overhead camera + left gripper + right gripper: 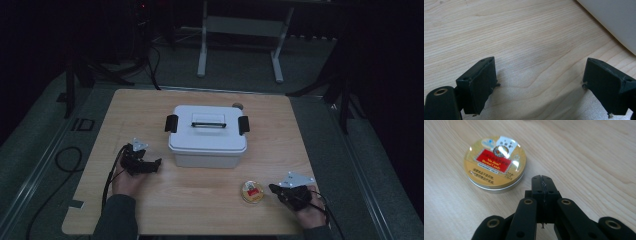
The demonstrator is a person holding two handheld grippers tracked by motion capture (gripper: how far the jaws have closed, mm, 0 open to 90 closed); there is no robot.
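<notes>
A: From the high view, the counter (150,107) carries a white lidded box (207,136) mid-board; its wall corner shows in the left gripper view.

B: And the tin (252,192)?

A: Near the front edge, just beside the right tongs (273,188), apart from them; its red label reads clearly in the right gripper view.

B: Tongs?

A: Right pressed together on nothing, lying low, aimed left. Left tongs (156,164) wide apart over bare wood, aimed at the box.
</notes>
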